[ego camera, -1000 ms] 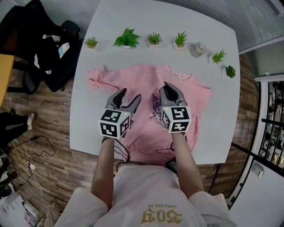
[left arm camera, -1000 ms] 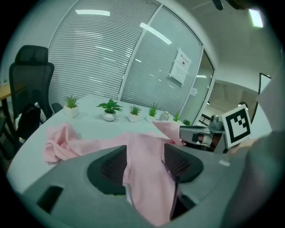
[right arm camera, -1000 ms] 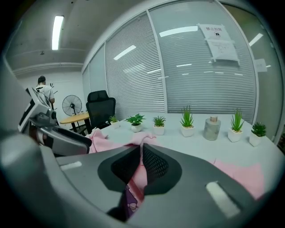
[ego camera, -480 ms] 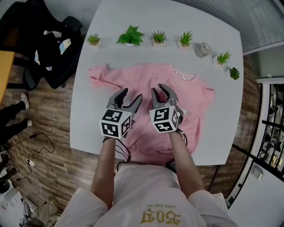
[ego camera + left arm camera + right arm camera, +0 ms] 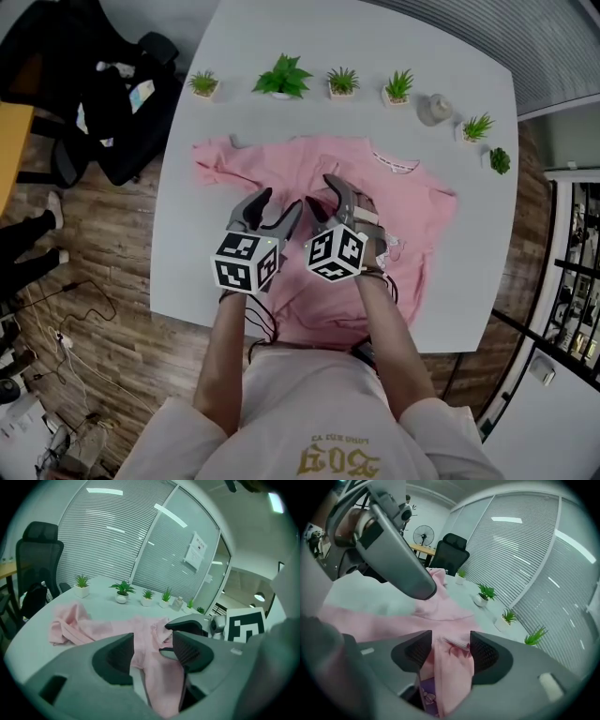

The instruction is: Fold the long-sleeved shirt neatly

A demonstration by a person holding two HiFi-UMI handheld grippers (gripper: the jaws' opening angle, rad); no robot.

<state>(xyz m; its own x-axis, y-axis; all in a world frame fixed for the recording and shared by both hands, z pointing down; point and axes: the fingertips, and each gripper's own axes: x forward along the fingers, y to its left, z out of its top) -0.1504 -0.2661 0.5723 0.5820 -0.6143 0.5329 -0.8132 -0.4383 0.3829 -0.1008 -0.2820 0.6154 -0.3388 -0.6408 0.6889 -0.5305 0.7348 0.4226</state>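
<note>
A pink long-sleeved shirt [image 5: 412, 211] lies spread on the white table [image 5: 469, 122], its left sleeve bunched at the far left. Both grippers hover over the shirt's middle, close together. My left gripper [image 5: 274, 204] is open, and in the left gripper view [image 5: 152, 646] pink cloth [image 5: 93, 630] shows through the wide gap. My right gripper [image 5: 323, 192] has just been opening. In the right gripper view [image 5: 450, 648] a folded strip of pink cloth [image 5: 450, 667] with a cuff and a purple print lies between the jaws, which do not press on it.
Several small potted plants [image 5: 283, 77] and a grey bottle [image 5: 436, 108] line the table's far edge. A black office chair [image 5: 103, 103] with a bag stands to the left on the wooden floor. Cables lie on the floor at lower left.
My right gripper has rolled, shifted left toward the left gripper and sunk lower. Its jaws went from shut to wide apart. The left gripper has stayed put.
</note>
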